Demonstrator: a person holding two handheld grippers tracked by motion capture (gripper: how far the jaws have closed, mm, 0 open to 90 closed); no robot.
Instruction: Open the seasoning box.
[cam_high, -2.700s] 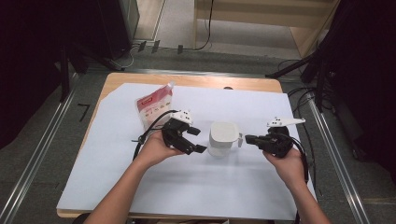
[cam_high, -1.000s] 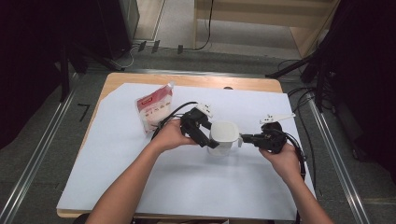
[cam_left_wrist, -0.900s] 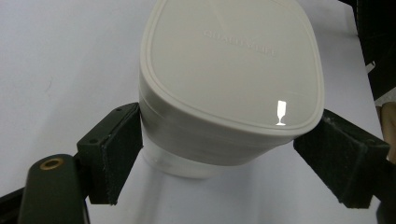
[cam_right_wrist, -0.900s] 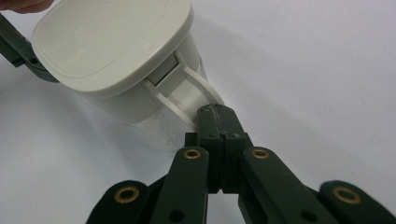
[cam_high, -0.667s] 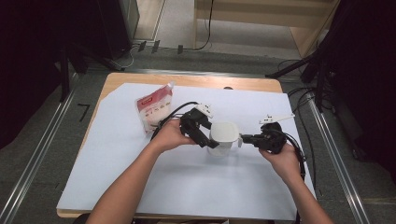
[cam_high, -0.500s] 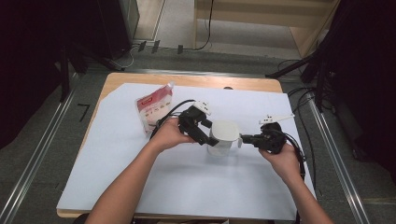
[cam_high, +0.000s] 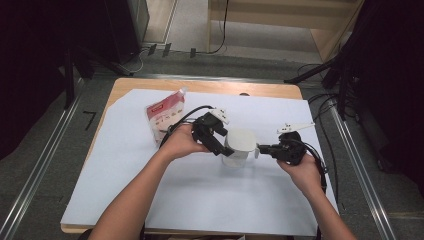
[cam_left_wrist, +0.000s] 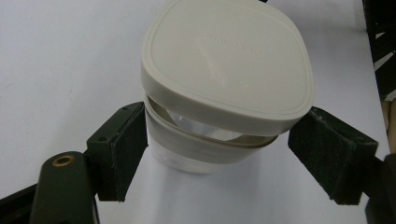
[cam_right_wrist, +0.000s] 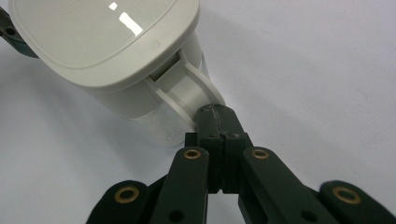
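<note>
Container (cam_high: 239, 148) with cream lid: right gripper (cam_right_wrist: 215, 112) pinches its side latch; left gripper (cam_left_wrist: 224, 158) straddles it, jaws wide. Close squarely below the lid before lifting.

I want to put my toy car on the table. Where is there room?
The white sheet is bare in front of the container, between the two arms, and along the far edge behind it. It is crowded around the container, where both claws meet, and by the pouch.
</note>
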